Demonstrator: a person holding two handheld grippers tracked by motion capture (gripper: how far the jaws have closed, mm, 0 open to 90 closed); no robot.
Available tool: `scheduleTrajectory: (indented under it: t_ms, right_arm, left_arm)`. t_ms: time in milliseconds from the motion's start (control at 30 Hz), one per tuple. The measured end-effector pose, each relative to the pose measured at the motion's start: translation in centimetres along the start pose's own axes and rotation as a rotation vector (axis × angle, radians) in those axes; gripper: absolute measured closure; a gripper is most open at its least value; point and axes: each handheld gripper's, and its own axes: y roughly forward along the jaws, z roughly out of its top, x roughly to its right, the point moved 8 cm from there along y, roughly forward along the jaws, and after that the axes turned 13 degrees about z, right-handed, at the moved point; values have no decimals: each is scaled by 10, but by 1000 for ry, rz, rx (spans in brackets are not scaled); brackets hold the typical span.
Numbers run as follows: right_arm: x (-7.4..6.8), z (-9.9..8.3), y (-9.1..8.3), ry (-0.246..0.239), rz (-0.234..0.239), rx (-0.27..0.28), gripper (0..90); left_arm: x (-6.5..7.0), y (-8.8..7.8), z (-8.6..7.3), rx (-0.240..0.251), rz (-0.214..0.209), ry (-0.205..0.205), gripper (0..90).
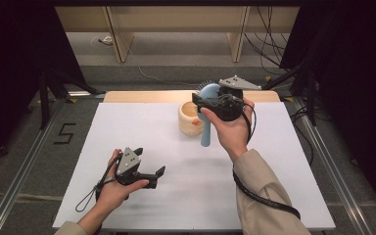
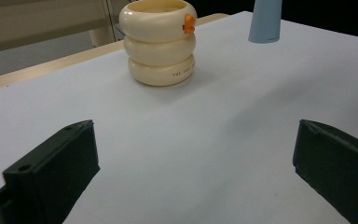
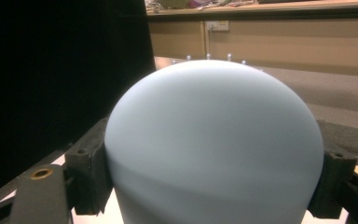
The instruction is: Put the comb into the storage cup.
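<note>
A light blue hairbrush (image 1: 206, 133) hangs upright over the table's far middle, handle down and bristles at the top. My right gripper (image 1: 206, 99) is shut on its rounded head; in the right gripper view the brush's smooth back (image 3: 214, 140) bulges between both jaws of the right gripper (image 3: 210, 179). A cream ribbed cup (image 1: 190, 119) with an orange spot stands just left of the handle. Near the front left, my left gripper (image 1: 149, 160) rests low and open, holding nothing. From the left gripper (image 2: 196, 168), the cup (image 2: 159, 42) and the brush handle's tip (image 2: 265, 21) lie ahead.
The white table top (image 1: 127, 127) has a wooden strip along its far edge. Behind it stand wooden bench legs (image 1: 119, 39), with cables (image 1: 269, 49) on the floor. A "5" (image 1: 64, 133) is marked on the floor at left. Metal rails flank the table.
</note>
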Motion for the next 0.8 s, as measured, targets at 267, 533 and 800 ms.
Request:
scheduleTrajectory:
  t_ms: [267,533,800]
  right_arm:
    - [4,4,1,2,-12,7,208]
    - [8,9,1,3,-23,18,208]
    - [11,13,2,7,-30,24,208]
  left_arm:
    - [-2,0,-2,-5,4,-2,0]
    - [-2,0,-4,-10,1,1,0]
    - [-2,1,-5,-15,3,-4,0]
